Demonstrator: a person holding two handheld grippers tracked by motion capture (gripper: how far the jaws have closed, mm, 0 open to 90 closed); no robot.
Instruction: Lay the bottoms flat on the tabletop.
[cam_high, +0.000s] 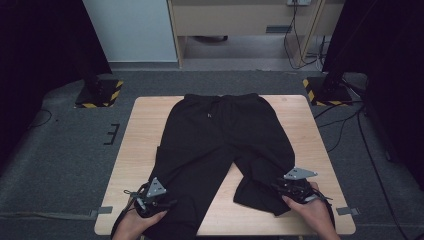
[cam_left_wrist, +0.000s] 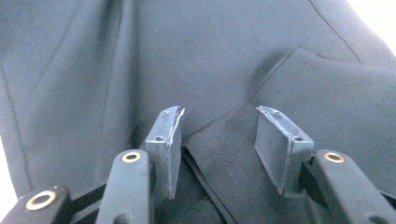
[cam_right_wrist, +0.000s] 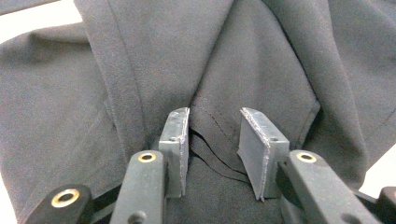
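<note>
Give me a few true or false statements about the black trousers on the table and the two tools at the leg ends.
1. The black trousers lie with the waistband at the table's far edge. True.
2. The left tool is clamped flat shut. False: its jaws stand apart, with a hem fold between them.
3. The right tool is at the waistband. False: it is at a leg hem on the near side.
4. The wooden table stands on grey carpet. True.
</note>
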